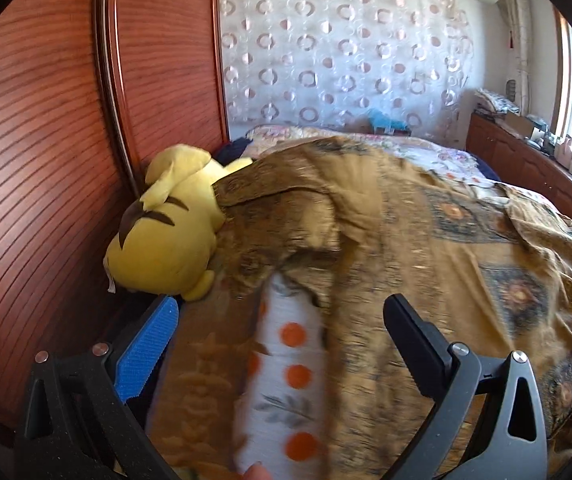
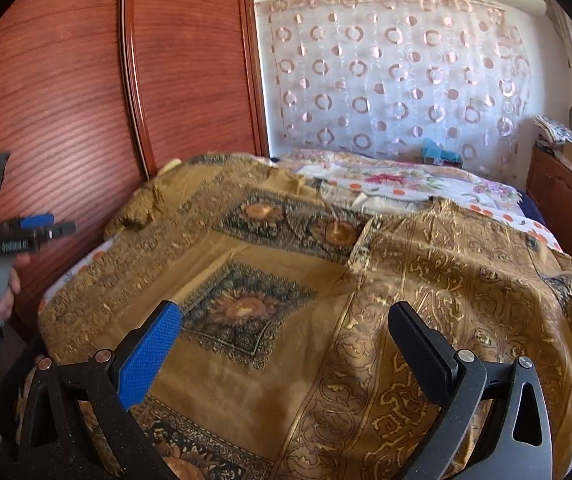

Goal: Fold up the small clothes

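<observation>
Both tongs spread wide over the ochre paisley-and-sunflower printed cloth garment point(image 2: 286, 320) — nothing gripped.

The garment lies spread across the bed; the right tongs point(image 2: 284, 344) hover over its near edge, the left tongs point(image 1: 280, 344) over its left edge — near the yellow plush toy point(image 1: 166, 224) touching that edge.

Bed point(image 2: 498, 216) in floral sheet, brown patterned garment point(image 2: 270, 280) spread across — yellow plush point(image 1: 166, 232) at edge
</observation>
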The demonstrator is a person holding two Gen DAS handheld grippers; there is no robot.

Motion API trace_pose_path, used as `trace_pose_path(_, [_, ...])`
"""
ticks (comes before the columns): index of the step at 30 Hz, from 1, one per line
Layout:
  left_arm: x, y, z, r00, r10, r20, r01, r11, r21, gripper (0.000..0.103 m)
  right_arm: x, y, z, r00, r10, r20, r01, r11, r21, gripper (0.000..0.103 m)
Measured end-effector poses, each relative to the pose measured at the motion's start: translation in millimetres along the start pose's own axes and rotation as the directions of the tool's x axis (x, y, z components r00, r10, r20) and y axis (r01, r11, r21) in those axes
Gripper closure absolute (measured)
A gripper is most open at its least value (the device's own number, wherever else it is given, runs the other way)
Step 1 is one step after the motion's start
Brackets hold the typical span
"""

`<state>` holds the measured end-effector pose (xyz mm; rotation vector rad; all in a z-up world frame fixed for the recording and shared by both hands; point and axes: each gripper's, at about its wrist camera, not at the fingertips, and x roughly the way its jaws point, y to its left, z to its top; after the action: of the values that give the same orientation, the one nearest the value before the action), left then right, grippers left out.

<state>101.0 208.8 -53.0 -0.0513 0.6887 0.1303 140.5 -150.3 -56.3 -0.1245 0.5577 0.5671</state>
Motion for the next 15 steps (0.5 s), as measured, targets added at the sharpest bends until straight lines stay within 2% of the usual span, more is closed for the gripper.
trace_pose_path(4, [27.8,21.9,10.4,0.998,-0.022,-0.063,0.021,0.999,-0.026,0.002,11.2,8.7,4.9,0.999,-0.013,-0.029,0.013,0.999,-0.032,0.000])
trace_pose_path(7, [49.1,33.7,14.2,0.988,-0.085,-0.127,0.074,0.993,-0.091,0.014,18.7,9.5,9.0,0.998,-0.028,-0.061,0.026,0.999,-0.042,0.000])
trace_pose_path(11, [71.3,45.9,18.1,0.973,-0.152,-0.172,0.120,0.975,-0.185,0.031,19.4,8.5,13.1,0.998,-0.027,-0.061,0.025,0.999,-0.036,0.000])
trace_pose_path(15, [89.0,45.4,21.5,0.954,-0.213,-0.211,0.166,0.961,-0.220,0.031,22.2,11.7,15.2,0.998,-0.021,-0.065,0.019,1.000,-0.020,0.000])
